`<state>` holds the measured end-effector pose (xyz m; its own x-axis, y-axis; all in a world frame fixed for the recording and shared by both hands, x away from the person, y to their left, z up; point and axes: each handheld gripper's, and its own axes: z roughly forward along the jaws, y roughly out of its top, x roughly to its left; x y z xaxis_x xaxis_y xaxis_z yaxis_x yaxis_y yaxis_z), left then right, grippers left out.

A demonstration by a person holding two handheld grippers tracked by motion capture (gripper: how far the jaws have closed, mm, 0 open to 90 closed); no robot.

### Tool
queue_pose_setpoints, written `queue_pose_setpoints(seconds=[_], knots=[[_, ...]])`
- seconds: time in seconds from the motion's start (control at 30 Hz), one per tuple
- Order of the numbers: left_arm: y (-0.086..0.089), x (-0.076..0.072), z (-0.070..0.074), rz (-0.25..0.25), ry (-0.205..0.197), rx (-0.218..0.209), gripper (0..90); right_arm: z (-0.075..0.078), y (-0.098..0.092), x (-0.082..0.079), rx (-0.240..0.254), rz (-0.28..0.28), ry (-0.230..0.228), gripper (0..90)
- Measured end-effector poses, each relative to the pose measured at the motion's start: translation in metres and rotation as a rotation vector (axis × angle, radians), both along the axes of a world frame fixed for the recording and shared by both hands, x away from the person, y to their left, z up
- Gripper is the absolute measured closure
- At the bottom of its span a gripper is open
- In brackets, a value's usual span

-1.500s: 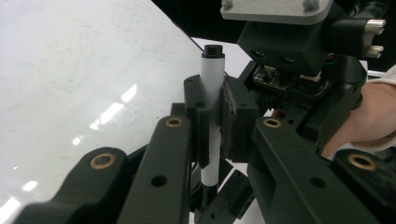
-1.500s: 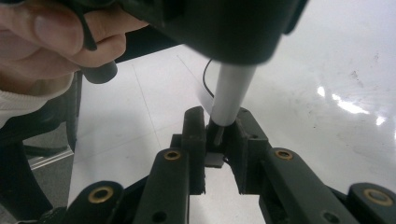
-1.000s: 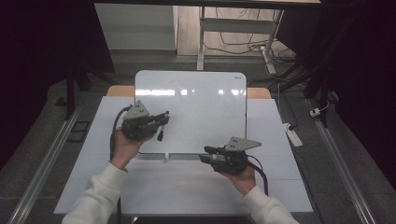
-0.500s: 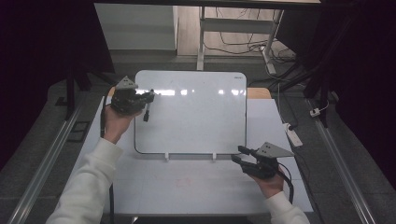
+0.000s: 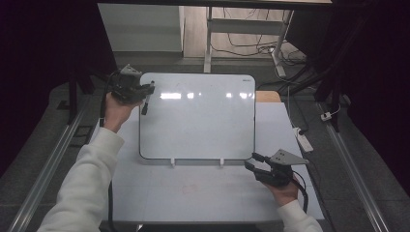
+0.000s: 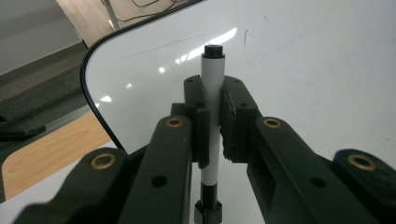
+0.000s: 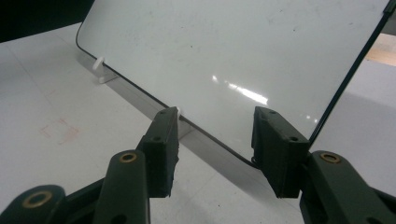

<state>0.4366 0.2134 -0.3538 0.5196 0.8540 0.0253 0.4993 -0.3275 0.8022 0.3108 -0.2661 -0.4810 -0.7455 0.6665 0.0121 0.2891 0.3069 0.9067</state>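
The left gripper (image 5: 145,91) is clamped on a marker (image 6: 212,112), its two pads pressing the barrel from either side at about mid-length. The marker has a slim, round, white barrel with no print visible on the side shown. In the left gripper view a short black end piece tops the barrel beyond the jaws, and a black ribbed section closes it on the near side, below the pads. The barrel runs straight between the pads, in line with the jaws in that view. In the high view the marker (image 5: 146,101) hangs down from the jaw tips as a short stick, with its dark lower end just at the upper left corner of the whiteboard (image 5: 198,116).

The whiteboard is a white glossy panel with rounded corners and a thin dark edge, catching ceiling reflections near its top. Faint specks and a short dark stroke mark the surface ahead of the marker tip in the left gripper view. It stands propped on two small white feet (image 7: 99,65) on the pale table (image 5: 193,188).

The right gripper (image 5: 252,162) has its jaws apart, having just been opening, with nothing between the pads. It sits low over the table, just off the board's lower right corner. In the right gripper view the board's bottom edge (image 7: 210,140) runs just ahead of the jaw tips, across the gap between them.
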Motion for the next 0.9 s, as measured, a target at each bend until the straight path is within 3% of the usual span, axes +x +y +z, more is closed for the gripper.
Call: queue_pose_setpoints(seconds=[0.47, 0.9], knots=[[-0.01, 0.026, -0.008, 0.032, -0.006, 0.057, 80.5, -0.004, 0.001, 0.002, -0.009, 0.004, 0.013, 50.6], [-0.017, 0.029, -0.012, 0.025, -0.044, 0.078, 78.9, -0.006, 0.002, 0.002, -0.009, 0.012, 0.018, 50.4]])
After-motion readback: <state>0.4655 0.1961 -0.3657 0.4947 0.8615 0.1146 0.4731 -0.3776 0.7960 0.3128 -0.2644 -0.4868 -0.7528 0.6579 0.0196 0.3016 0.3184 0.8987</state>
